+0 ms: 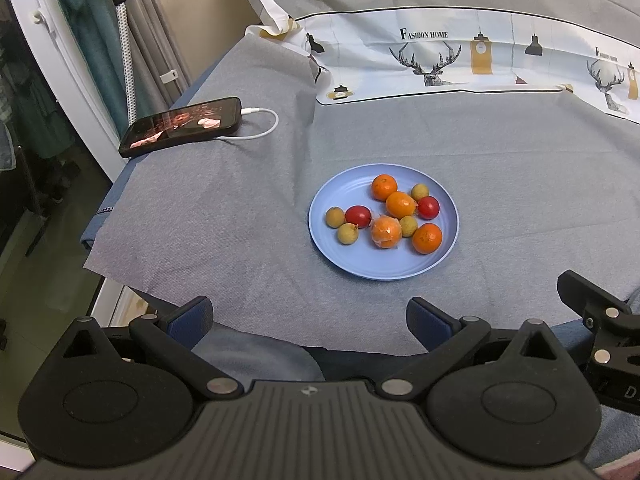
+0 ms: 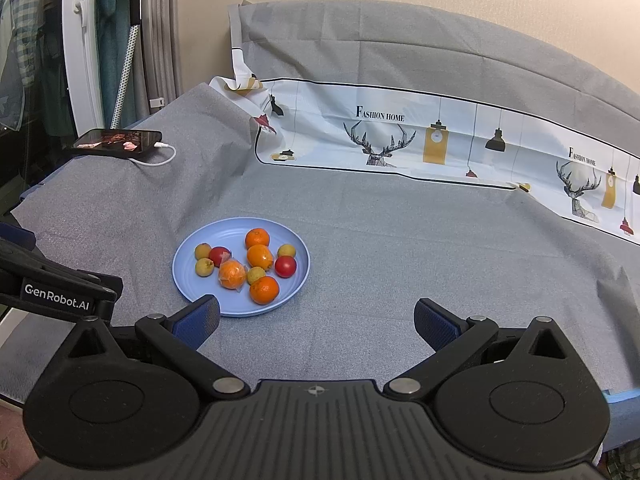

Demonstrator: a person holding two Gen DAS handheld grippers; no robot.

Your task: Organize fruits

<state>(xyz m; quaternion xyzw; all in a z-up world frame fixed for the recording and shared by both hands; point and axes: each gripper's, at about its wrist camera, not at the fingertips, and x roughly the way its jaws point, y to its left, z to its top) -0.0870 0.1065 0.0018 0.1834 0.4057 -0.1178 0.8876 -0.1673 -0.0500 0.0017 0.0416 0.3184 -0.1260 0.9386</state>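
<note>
Both the left hand-held gripper (image 1: 310, 316) and right hand-held gripper (image 2: 316, 318) gape wide, holding nothing. Mixed fruits (image 1: 386, 214) lie on the plate (image 1: 320, 216), frame centre; any grasp should take one fruit gently.

The phone (image 1: 182, 126) screen content is too blurred to identify. In the left wrist view, the right gripper (image 1: 600, 320) is cut off by the frame edge; its finger spacing cannot be determined there.
</note>
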